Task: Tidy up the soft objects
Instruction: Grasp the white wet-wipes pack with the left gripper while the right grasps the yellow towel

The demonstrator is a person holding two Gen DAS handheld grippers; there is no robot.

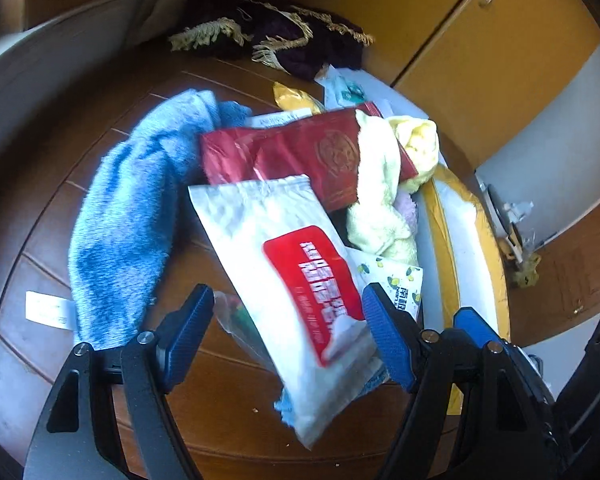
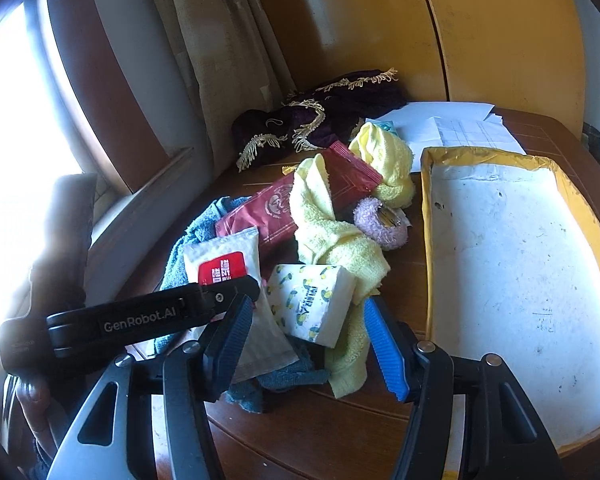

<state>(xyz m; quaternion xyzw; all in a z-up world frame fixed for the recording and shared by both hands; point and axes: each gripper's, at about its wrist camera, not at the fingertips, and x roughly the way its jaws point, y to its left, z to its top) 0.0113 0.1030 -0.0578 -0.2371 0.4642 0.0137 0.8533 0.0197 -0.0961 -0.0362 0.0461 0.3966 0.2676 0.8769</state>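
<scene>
Left gripper [image 1: 288, 336]: jaws wide, straddling white wet-wipe pack w/ red label [image 1: 300, 280]; pads not closed on it, contact w/ right-hand pad can't be confirmed. Right gripper [image 2: 306, 340]: jaws wide, nothing held, hovering over lemon-print tissue pack [image 2: 312, 300] and tail of yellow towel [image 2: 340, 240]. Location of task items: all heaped mid-desk [image 1: 220, 420], just left of empty white tray w/ yellow rim [image 2: 500, 260]. Heap contents: blue towel [image 1: 128, 216] at bottom/left, red foil pouch [image 1: 292, 152] across middle, yellow towel draped over pouch, wipe pack on top toward cameras. Step in hand (judged): left picks wipe pack for sorting, prob. into tray. Handling notes: pack is limp and slick, so close across its width near middle, not at corner flap; lift straight up so blue towel underneath doesn't drag along; watch right gripper close by at tray side, keep paths apart. Tissue pack leans on yellow towel, may tip if wipe pack slides. View diffs: right wrist alone shows whole tray interior (bare, scuffed), pink fuzzy scrunchie [image 2: 380, 220] beside towel, papers [image 2: 452, 124] behind tray, curtain and window, plus left gripper body from side. Left wrist alone shows full spread of blue towel, yellow snack packet [image 1: 296, 100] behind pouch, small white label on desk [image 1: 48, 308]. Both show dark fringed cloth [image 1: 284, 36] at far edge.
</scene>
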